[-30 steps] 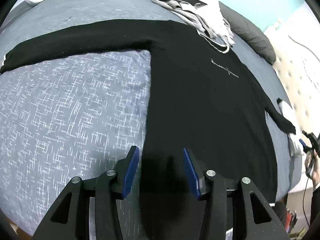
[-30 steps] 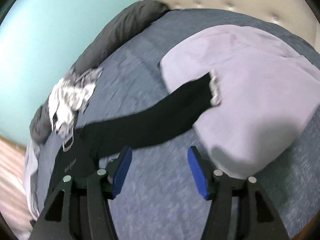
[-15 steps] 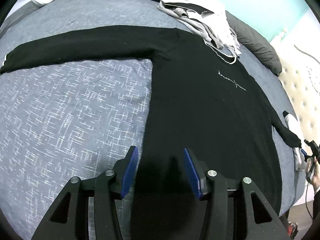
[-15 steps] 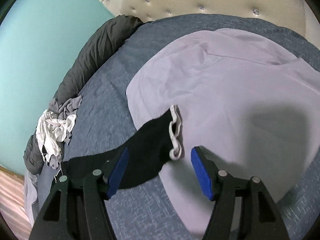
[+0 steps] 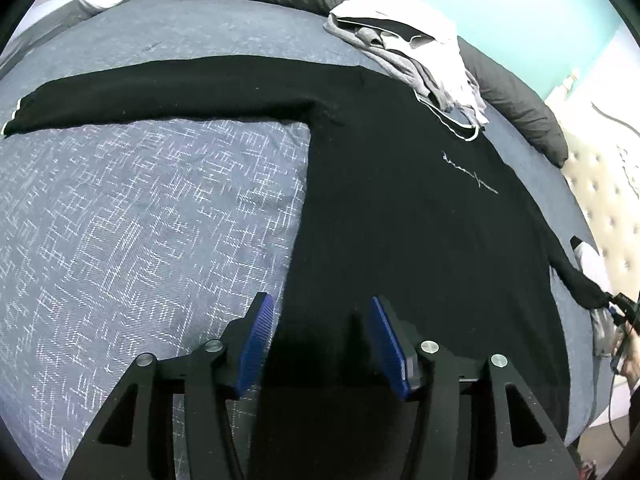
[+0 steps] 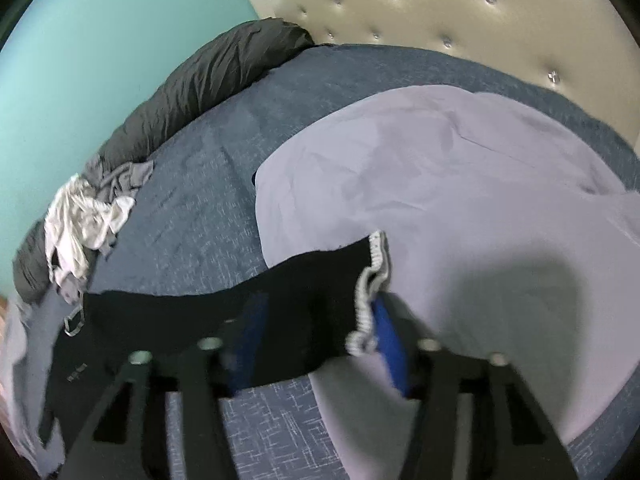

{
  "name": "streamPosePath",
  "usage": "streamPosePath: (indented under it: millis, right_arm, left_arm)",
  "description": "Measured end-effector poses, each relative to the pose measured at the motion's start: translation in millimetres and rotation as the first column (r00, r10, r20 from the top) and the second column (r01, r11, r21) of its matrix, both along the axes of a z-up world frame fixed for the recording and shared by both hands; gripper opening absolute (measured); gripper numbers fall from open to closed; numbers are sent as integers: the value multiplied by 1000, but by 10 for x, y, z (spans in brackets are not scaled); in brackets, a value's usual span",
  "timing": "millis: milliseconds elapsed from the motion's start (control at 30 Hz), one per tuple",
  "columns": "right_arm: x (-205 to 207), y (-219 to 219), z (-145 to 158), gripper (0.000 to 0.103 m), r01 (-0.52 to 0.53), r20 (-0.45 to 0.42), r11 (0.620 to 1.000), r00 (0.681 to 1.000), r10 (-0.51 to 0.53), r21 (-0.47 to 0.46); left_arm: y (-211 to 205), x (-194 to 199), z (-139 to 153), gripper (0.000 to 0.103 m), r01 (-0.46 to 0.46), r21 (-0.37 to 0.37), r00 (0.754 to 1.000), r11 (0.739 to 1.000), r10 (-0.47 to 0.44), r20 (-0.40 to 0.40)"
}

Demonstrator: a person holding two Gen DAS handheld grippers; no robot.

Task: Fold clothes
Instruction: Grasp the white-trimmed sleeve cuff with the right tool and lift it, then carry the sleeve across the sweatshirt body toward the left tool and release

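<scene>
A black long-sleeved sweater (image 5: 400,200) lies spread flat on the blue-grey bed cover (image 5: 140,220), one sleeve (image 5: 160,88) stretched out to the left. My left gripper (image 5: 319,300) hovers over the sweater's lower left edge. Its jaws are opening and the blue pads touch nothing. In the right wrist view the other sleeve (image 6: 280,292) ends in a white-trimmed cuff (image 6: 368,280). That cuff lies between the fingers of my right gripper (image 6: 320,304). Those jaws are closing, but a wide gap still shows and the pads do not press on the cloth.
A pile of white and grey clothes (image 5: 412,40) sits by the sweater's collar. A dark rolled duvet (image 6: 208,80) runs along the turquoise wall. A lilac cloth (image 6: 460,184) lies under the cuff, and a tufted headboard (image 6: 440,0) stands behind it.
My right gripper moved along the sleeve to the cuff, which now sits between its fingers, and the view dropped closer. The left gripper stayed put while its view tilted slightly.
</scene>
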State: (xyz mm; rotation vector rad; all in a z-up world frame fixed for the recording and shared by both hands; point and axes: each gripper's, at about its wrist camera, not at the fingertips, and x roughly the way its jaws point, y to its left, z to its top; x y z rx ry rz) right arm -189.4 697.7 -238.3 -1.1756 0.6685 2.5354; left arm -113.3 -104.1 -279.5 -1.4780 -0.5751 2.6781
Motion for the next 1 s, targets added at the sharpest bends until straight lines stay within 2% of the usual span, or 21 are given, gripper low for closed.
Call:
streamPosePath:
  millis: [33,100,200,267,367,633,733,1000]
  right_arm:
    - [-8,-23,-2,34,0,15,1000,1000,0,19]
    - [-11,-74,19,15,-13,24,999,1000,12,48]
    - [23,-143,111,8,-20,19,995,1000,18,103]
    - [34,-177,183,7,-19,12,991,1000,18,129]
    - [13,-230,312,6,-25,-28,992,999,29,121]
    - [-113,-751,764,6,-156,-112,983,980,166,94]
    - [-155,-1043,971,6,-210,-144,973,964,222,94]
    - [-215,-2032,1476,6,-380,-220,920,894,392,96]
  left_arm:
    - [-1,3,-8,55,1,-3,1000,1000,-1,-5]
    - [-12,19,-22,55,-5,-1,1000,1000,5,-14]
    - [-33,40,-47,55,-14,12,1000,1000,14,-22]
    - [-39,48,-59,55,-13,19,1000,1000,13,-25]
    - [-46,64,-39,55,-11,13,999,1000,11,-36]
    - [-89,143,37,55,-8,34,997,999,11,-73]
    - [-107,187,60,55,-7,21,997,1000,9,-77]
    - [-132,333,91,59,7,12,996,1000,-6,-94]
